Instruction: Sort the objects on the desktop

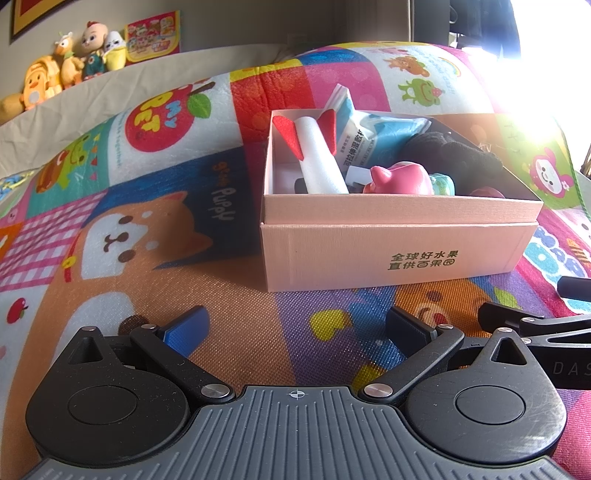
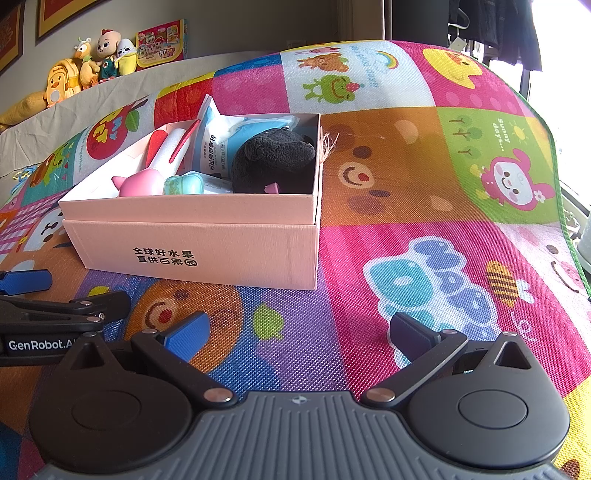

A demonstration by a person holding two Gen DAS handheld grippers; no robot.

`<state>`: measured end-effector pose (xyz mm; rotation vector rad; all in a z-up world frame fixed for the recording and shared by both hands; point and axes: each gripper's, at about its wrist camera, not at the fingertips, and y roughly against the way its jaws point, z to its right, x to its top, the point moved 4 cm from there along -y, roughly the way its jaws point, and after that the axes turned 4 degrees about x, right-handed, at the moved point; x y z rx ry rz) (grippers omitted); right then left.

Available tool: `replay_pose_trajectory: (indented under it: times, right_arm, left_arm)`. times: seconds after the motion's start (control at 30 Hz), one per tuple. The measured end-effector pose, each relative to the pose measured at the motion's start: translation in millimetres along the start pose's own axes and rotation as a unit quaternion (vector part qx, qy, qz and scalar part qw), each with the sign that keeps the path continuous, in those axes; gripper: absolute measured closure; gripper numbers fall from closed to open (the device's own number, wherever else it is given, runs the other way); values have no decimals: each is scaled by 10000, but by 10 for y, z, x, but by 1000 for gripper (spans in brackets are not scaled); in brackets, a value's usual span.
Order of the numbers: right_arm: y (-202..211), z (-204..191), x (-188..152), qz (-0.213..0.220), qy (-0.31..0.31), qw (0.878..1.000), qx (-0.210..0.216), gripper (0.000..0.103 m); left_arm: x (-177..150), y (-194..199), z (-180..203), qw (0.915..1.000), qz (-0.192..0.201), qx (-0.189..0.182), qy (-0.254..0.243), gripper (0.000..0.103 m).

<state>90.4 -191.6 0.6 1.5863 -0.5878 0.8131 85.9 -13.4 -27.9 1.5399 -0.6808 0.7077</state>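
A pink cardboard box (image 1: 388, 254) (image 2: 207, 243) stands on a colourful cartoon play mat. Inside lie a white foam rocket with red fins (image 1: 317, 155) (image 2: 166, 151), a blue-white wipes pack (image 1: 373, 129) (image 2: 218, 136), a pink pig toy (image 1: 399, 179) (image 2: 142, 182), a small teal toy (image 1: 443, 184) (image 2: 184, 184) and a black plush item (image 1: 454, 151) (image 2: 275, 160). My left gripper (image 1: 295, 325) is open, low over the mat in front of the box, nothing between its fingers. My right gripper (image 2: 299, 332) is open too, to the right of the left one, below the box's right corner.
The play mat (image 2: 424, 166) covers a raised surface and drops off at the far and right edges. Stuffed toys (image 1: 70, 62) (image 2: 92, 62) and a colourful toy box (image 1: 153, 35) line a ledge at the back left. Bright window glare fills the upper right of the left wrist view.
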Motion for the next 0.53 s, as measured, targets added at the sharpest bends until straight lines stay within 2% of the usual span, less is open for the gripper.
replay_pose_trajectory:
  times: [0.17, 0.23, 0.33, 0.43, 0.53]
  right_arm:
    - [1, 4, 0, -3, 8, 10000, -6, 0]
    - [7, 16, -2, 1, -4, 10000, 4, 0]
    - [9, 10, 0, 11, -32, 10000, 25, 0]
    - [9, 15, 4, 30, -81, 9999, 65, 0]
    - [-2, -33, 2, -6, 55, 10000, -53, 0]
  left_arm:
    - [1, 5, 2, 10000, -23, 48, -51, 0]
    - [17, -1, -17, 9998, -189, 6, 66, 0]
    - [41, 16, -3, 9987, -469, 132, 149, 0]
    - [41, 46, -43, 9984, -565, -47, 78, 0]
    - [33, 65, -76, 9984, -520, -74, 225, 0]
